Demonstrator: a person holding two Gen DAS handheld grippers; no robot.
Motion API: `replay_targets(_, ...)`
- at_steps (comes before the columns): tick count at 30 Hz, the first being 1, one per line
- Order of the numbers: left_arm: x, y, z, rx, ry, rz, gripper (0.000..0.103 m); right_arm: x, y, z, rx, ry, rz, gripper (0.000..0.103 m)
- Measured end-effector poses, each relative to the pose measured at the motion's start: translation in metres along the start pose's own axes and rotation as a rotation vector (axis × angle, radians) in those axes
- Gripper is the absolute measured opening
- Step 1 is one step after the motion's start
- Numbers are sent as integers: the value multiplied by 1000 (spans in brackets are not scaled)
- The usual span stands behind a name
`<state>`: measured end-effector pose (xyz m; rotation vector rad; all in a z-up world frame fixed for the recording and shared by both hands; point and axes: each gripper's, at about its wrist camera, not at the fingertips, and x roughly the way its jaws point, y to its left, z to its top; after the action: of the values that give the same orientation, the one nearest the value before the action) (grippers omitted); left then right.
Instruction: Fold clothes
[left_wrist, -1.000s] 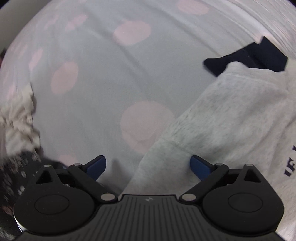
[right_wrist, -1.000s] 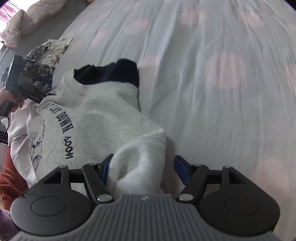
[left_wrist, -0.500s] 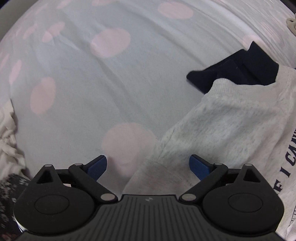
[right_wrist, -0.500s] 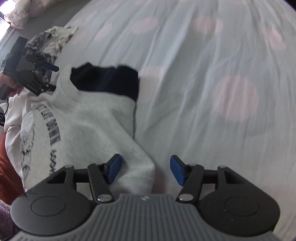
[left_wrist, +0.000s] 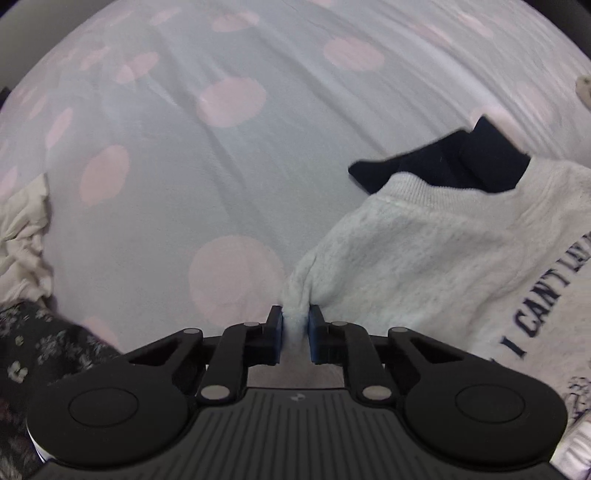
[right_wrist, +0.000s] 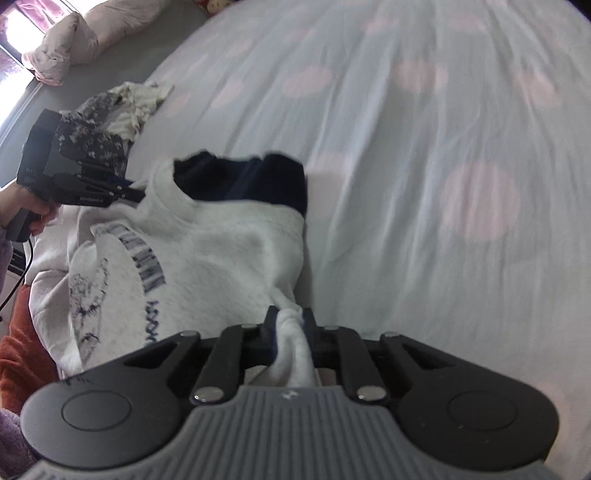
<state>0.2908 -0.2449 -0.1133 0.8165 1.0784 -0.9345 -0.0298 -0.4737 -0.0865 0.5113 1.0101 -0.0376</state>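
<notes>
Both grippers, left (left_wrist: 294, 325) and right (right_wrist: 290, 325), open a second ago, are closing on sweatshirt (left_wrist: 436, 258) shoulders; folding can begin.

The right tongs (right_wrist: 291, 326) are closing, pinching a fold of the grey sweatshirt (right_wrist: 221, 254).

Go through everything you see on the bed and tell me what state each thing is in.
Grey sweatshirt: spread print-up, two corners pinched.
Left tongs: closing on sweatshirt fabric.
Right tongs: closing on sweatshirt fabric.
Navy garment: partly under the sweatshirt.
Floral garment: crumpled.
</notes>
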Motion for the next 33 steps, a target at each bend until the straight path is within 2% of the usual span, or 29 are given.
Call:
replay_targets(2, -26, 5, -1, -34, -54, 19, 10, -21, 9, 5, -20, -62, -27, 10)
replay_targets(5, -87, 9, -1, -88, -188, 49, 10, -52, 25, 17, -67, -159, -85, 7)
replay_targets(9, -174, 15, 4, -148, -386, 156, 9, -94, 57, 39, -160, -299, -151, 7)
replay_targets(10, -194, 17, 4, -160, -422, 177, 9, -105, 66, 43, -186, -342, -157, 7)
replay_targets(12, -223, 18, -2, -162, -441, 207, 9, -125, 87, 48, -250, -412, -162, 7)
replay_targets(15, -248, 12, -24, -154, -428, 255, 9, -137, 115, 41, -344, -448, -169, 7)
replay_targets(19, -238, 4, -73, -185, -338, 273, 9, -123, 139, 15, -427, -420, -162, 7)
replay_targets(24, -193, 2, -154, -282, -189, 253, 9, -74, 163, -46, -479, -290, -71, 7)
replay_targets(28, -157, -5, -213, -322, -78, 233, 9, -31, 185, -101, -495, -139, 9, 7)
replay_targets(30, -142, -8, -230, -328, -48, 237, 9, -10, 192, -123, -507, -70, 10, 8)
replay_targets(33, -132, -6, -247, -365, -43, 218, 9, 16, 198, -147, -516, 24, 8, 12)
